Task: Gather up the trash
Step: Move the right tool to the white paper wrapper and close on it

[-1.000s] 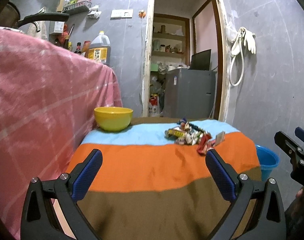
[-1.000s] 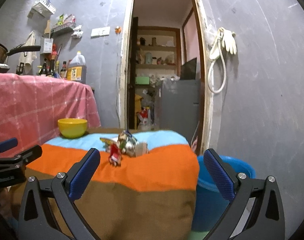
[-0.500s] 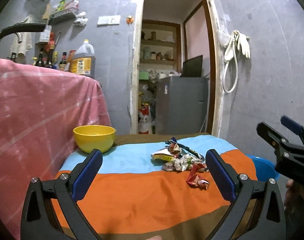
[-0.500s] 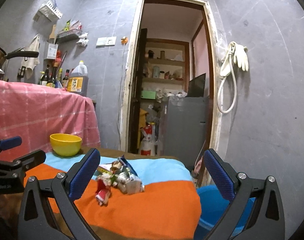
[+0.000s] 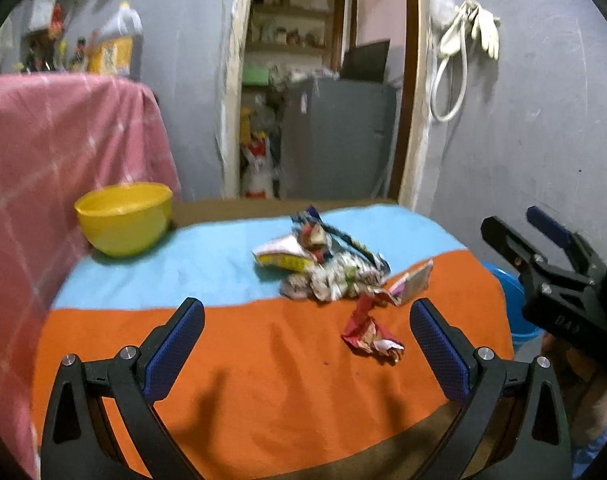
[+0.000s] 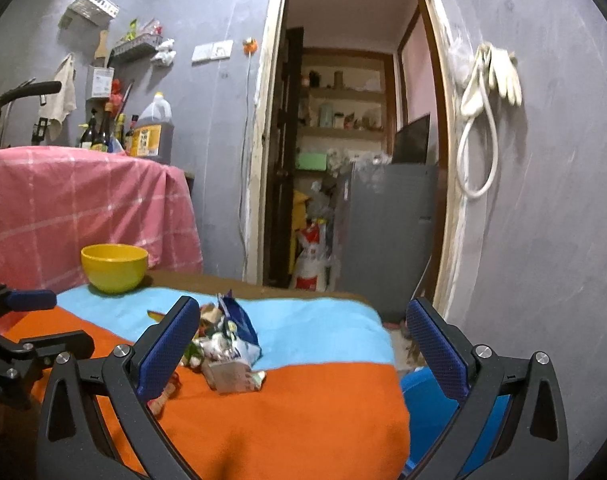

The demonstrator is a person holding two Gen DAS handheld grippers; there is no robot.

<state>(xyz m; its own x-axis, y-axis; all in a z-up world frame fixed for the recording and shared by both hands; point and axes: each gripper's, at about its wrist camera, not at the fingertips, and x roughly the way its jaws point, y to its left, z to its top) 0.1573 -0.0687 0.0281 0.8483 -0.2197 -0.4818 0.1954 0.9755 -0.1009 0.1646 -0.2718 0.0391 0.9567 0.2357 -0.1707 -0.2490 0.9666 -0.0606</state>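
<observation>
A pile of crumpled snack wrappers [image 5: 323, 264] lies on the striped cloth of the table [image 5: 231, 380], where blue meets orange. A red crumpled wrapper [image 5: 369, 334] lies apart, nearer to me. My left gripper [image 5: 309, 344] hovers open over the orange stripe, nothing between its fingers. In the right wrist view the wrapper pile [image 6: 223, 340] sits just past the left finger of my right gripper [image 6: 303, 350], which is open and empty. The right gripper [image 5: 539, 236] also shows at the right edge of the left wrist view. A blue bin [image 6: 435, 404] stands beside the table's right end.
A yellow bowl [image 5: 123, 218] sits at the table's far left corner. A counter draped in pink checked cloth [image 5: 55, 160] rises on the left. Behind the table an open doorway [image 6: 351, 160] shows a grey fridge. White gloves and a hose [image 6: 487, 92] hang on the right wall.
Both grippers have moved forward and tilted down toward the table, so the wrapper pile looks larger and closer. The right gripper now stands close beside the pile. Both stay open.
</observation>
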